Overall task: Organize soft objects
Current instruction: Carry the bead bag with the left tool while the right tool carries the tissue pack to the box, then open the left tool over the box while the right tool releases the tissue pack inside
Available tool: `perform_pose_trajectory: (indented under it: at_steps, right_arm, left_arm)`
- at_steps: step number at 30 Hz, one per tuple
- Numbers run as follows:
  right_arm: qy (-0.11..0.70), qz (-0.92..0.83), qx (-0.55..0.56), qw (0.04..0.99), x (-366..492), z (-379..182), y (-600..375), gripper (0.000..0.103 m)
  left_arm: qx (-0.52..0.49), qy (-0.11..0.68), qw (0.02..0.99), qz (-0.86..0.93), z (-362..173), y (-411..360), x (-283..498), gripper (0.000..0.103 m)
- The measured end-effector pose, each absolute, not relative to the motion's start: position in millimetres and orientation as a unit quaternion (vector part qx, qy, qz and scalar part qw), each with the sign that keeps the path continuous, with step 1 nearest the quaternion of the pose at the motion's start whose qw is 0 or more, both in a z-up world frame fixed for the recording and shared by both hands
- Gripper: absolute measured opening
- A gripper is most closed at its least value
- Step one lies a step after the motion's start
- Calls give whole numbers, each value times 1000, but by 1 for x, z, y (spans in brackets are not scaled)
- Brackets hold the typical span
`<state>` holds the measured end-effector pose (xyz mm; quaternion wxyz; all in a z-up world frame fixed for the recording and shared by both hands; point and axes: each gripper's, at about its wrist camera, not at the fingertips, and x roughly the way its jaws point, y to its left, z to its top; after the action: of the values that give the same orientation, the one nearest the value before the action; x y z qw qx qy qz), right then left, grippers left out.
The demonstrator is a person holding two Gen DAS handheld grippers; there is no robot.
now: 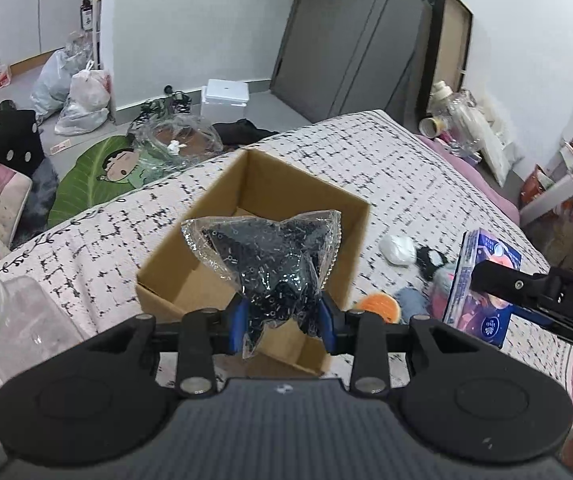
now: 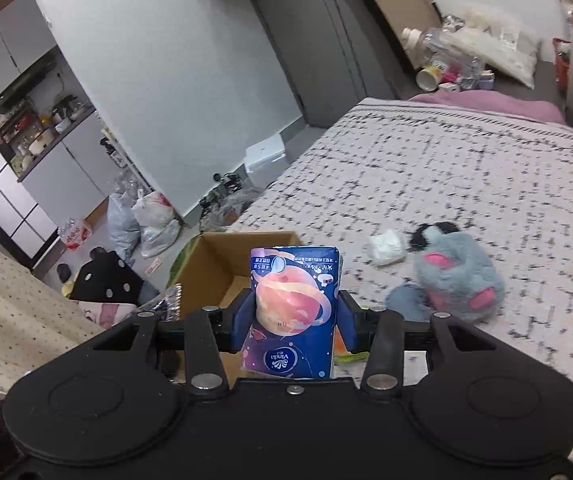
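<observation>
Left gripper (image 1: 282,320): blue pads clamp a clear bag of dark beads (image 1: 270,264), held above the cardboard box (image 1: 206,240).
Right gripper (image 2: 292,322): closed around a blue Vinda tissue pack (image 2: 292,308), raised just in front of the box (image 2: 222,276).
Cardboard box: open on the patterned bedspread (image 2: 466,184).
Beyond the box, to its right: grey-and-pink plush toy (image 2: 458,276), white crumpled wad (image 2: 386,246), small black item (image 1: 430,258).

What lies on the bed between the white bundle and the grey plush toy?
A small black item lies between the white bundle and the grey plush toy, touching the toy; the right wrist view shows it best.
</observation>
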<state>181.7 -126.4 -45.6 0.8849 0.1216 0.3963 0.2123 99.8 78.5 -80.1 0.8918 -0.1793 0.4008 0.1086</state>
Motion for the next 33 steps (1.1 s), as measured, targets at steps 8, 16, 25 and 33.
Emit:
perform_pose_trajectory:
  at_steps: [8, 16, 25, 33]
  right_arm:
    - [420, 234, 123, 868, 192, -59, -89, 43]
    - [435, 238, 132, 858, 198, -66, -73, 44]
    - [455, 265, 188, 829, 201, -71, -70, 59]
    - [439, 249, 186, 843, 193, -56, -100, 80]
  left_arm:
    - [-190, 402, 886, 134, -89, 97, 113, 36]
    - [-194, 412, 878, 149, -94, 105, 121, 49]
    - [-208, 392, 877, 184, -65, 112, 105, 60]
    - [-210, 386, 877, 193, -55, 108, 95, 73]
